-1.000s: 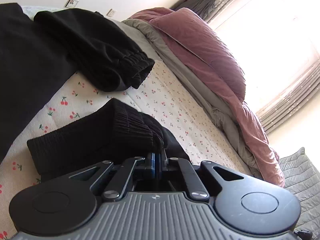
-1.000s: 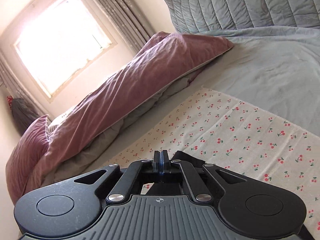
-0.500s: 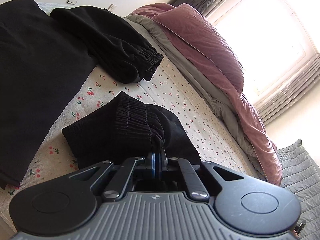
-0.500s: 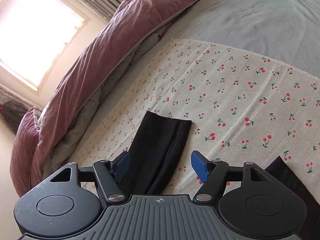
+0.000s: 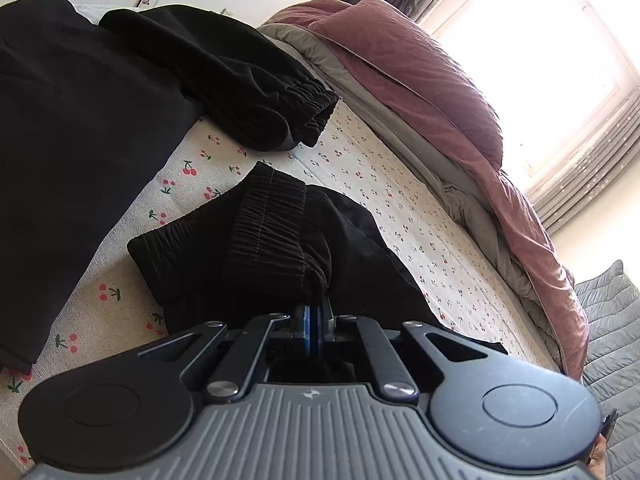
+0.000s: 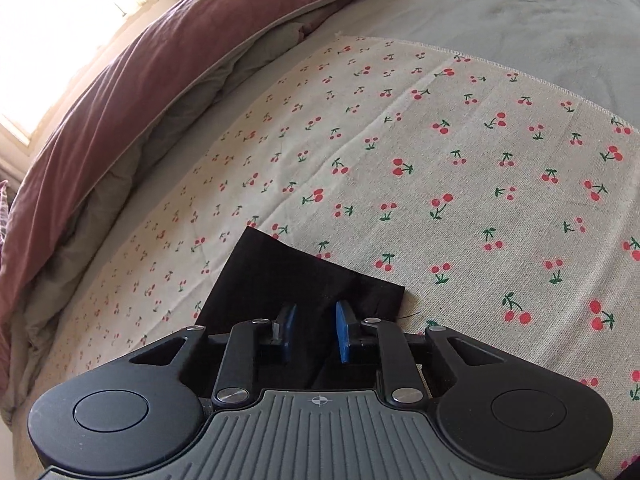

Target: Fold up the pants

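Note:
Black pants lie on a cherry-print sheet. In the left wrist view my left gripper is shut on the pants' gathered elastic cuff, with the leg bunched just ahead of the fingers. In the right wrist view my right gripper is open, its blue pads either side of a flat black end of the pants that lies on the sheet. The fabric under both gripper bodies is hidden.
A second black garment with an elastic cuff lies beyond, beside a large black cloth at left. A mauve and grey duvet runs along the far side; it shows in the right view. A grey quilt covers the bed.
My right gripper let go of the black fabric, opened wide, then narrowed and moved down close over its end. My left gripper stayed shut on the cuff and lifted back from it.

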`<state>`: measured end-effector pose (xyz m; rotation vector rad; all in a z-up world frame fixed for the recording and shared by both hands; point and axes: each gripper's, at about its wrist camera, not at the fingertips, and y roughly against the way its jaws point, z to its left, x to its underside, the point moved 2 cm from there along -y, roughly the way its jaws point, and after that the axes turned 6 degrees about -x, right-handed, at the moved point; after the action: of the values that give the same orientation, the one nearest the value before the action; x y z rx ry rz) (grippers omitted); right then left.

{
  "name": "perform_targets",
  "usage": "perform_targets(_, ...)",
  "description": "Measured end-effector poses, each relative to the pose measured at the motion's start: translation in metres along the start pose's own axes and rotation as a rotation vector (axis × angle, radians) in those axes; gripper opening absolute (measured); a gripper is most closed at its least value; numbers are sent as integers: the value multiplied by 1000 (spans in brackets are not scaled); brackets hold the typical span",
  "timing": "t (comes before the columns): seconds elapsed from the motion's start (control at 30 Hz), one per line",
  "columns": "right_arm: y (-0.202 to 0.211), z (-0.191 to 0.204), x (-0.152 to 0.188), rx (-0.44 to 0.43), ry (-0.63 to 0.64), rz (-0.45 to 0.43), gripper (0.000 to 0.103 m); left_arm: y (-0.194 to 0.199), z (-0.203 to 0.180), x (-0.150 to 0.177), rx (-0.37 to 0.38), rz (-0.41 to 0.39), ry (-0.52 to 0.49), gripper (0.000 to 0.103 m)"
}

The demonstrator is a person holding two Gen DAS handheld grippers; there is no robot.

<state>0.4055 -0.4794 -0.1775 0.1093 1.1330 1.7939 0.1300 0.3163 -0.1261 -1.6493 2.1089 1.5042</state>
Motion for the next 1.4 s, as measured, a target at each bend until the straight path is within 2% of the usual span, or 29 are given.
perform_targets(0.1, 4, -10, -1, -23, -90, 10, 25, -2, 0, 0, -4, 0, 6, 0)
perform_targets(0.23, -2, -17, -3, -27, -102, -31, 22, 1, -5, -2, -5, -4, -23, 0)
perform_targets(0.4, -12, 6, 2, 34, 53, -87, 23, -2, -8, -5, -11, -9, -29, 0)
perform_targets(0.43, -12, 10, 3, 44, 70, -96, 21, -3, -9, -5, -14, -12, -29, 0)
perform_targets(0.47, -12, 10, 4, 43, 73, -94, 3, -4, -10, -6, -17, -16, -28, 0)
perform_targets(0.53, -5, 7, 3, 6, 34, -99, 1, -6, -12, -9, -11, -20, -28, 0)
perform_targets(0.6, 13, 9, -1, -50, 5, -146, 1, -7, -16, -16, -5, -24, -26, 0)
perform_targets(0.7, 61, 24, -8, -215, -45, -235, 1, -4, -23, -29, 31, -37, -3, 0)
perform_targets(0.77, 99, 35, -7, -285, -36, -289, 1, 2, -25, -34, 47, -51, -3, 0)
perform_targets(0.87, 166, 36, 9, -351, -20, -334, 1, 13, -16, -31, 68, -48, 0, 0)
perform_targets(0.93, 222, 22, 28, -356, 30, -361, 1, 15, -2, -25, 56, -24, -1, 0)
perform_targets(1.0, 266, -7, 53, -342, 54, -376, 1, 14, 14, -22, 47, 4, -1, 0)
perform_targets(1.07, 298, -40, 80, -288, 97, -365, 1, 12, 27, -22, 39, 27, -7, 0)
perform_targets(1.13, 312, -76, 102, -205, 83, -295, 1, 7, 35, -22, 22, 46, -16, 0)
perform_targets(1.2, 312, -106, 118, -129, 58, -225, 1, 5, 39, -22, 27, 72, 1, 0)
perform_targets(1.3, 298, -146, 133, -32, 18, -116, 1, 8, 38, -20, 49, 71, -5, 0)
perform_targets(1.4, 279, -169, 146, 42, -3, -37, 1, 7, 31, -11, -1, 68, -77, 0)
